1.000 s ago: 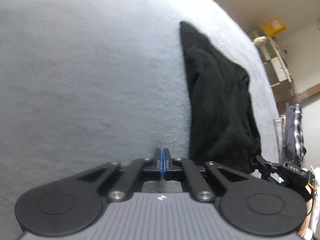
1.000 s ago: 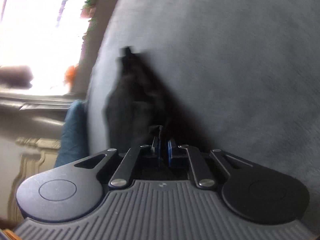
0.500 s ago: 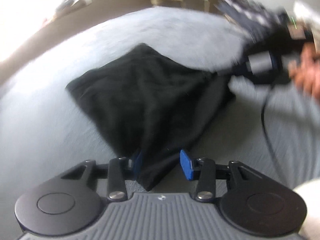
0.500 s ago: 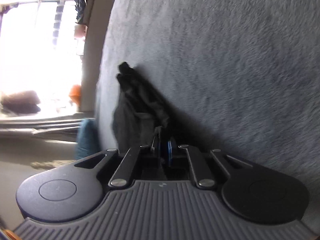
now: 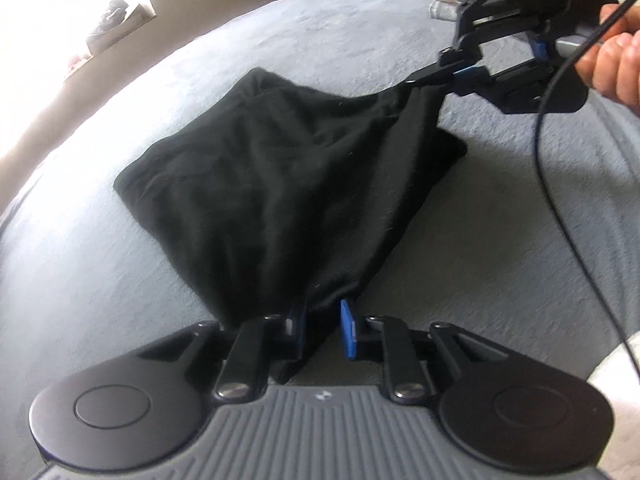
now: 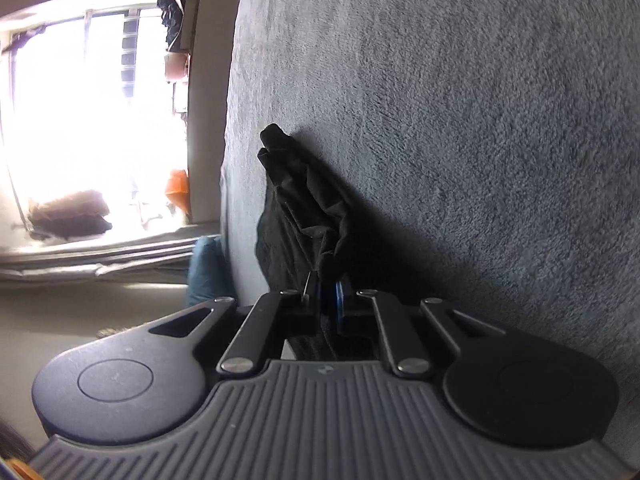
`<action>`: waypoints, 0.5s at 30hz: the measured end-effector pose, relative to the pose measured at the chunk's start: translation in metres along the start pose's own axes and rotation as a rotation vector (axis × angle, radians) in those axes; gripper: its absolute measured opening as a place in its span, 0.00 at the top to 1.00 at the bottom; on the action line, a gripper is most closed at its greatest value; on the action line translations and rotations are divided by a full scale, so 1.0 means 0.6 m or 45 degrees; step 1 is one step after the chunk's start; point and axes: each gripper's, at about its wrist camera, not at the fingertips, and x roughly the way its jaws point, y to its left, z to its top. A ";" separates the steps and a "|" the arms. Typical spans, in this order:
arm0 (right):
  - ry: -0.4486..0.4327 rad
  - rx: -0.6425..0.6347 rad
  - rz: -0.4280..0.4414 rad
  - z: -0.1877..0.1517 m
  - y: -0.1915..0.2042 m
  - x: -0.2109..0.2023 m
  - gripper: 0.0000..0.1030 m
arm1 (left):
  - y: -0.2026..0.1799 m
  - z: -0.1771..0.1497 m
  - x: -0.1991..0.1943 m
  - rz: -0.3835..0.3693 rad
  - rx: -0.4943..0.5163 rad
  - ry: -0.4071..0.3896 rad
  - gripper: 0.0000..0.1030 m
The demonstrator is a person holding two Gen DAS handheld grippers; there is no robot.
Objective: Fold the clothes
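A black garment (image 5: pixel 288 184) of soft, matte knit lies spread on a bed (image 5: pixel 100 300) covered in grey, short-piled fleece with a fuzzy, nubbly surface. The cloth forms a rough wedge: broad and flat at its far left corner, narrowing toward two lifted corners, with loose creases running between them.

The left gripper (image 5: pixel 324 328) has its blue-padded fingers (image 5: pixel 347 330) partly apart and closing, with the near corner of the garment hanging between them; the cloth fills the left side of the gap while the right pad stands just clear of it.

The right gripper (image 5: pixel 442 74), held by a hand (image 5: pixel 612 64) at the upper right with a thin black cable (image 5: pixel 548 168) trailing from it, has its fingers pressed together, pinching the far corner of the garment and pulling it taut off the bed. In the right wrist view the bunched black fabric (image 6: pixel 304 216) rises in rumpled folds from between the gripper (image 6: pixel 328 304) fingers.

A bright window (image 6: pixel 92 120) stands beyond the bed's edge.
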 end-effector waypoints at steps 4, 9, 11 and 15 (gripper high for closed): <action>0.010 0.015 0.041 -0.002 0.010 0.004 0.95 | -0.024 0.010 -0.002 0.022 0.056 -0.026 0.59; 0.021 0.011 0.076 -0.002 0.027 0.016 0.95 | -0.021 0.024 0.005 0.054 -0.009 -0.043 0.72; 0.024 0.013 0.084 -0.002 0.030 0.021 0.95 | -0.012 0.028 0.004 0.065 -0.057 -0.049 0.78; 0.026 0.027 0.094 -0.002 0.029 0.023 0.95 | 0.004 0.026 0.003 0.105 -0.099 -0.031 0.78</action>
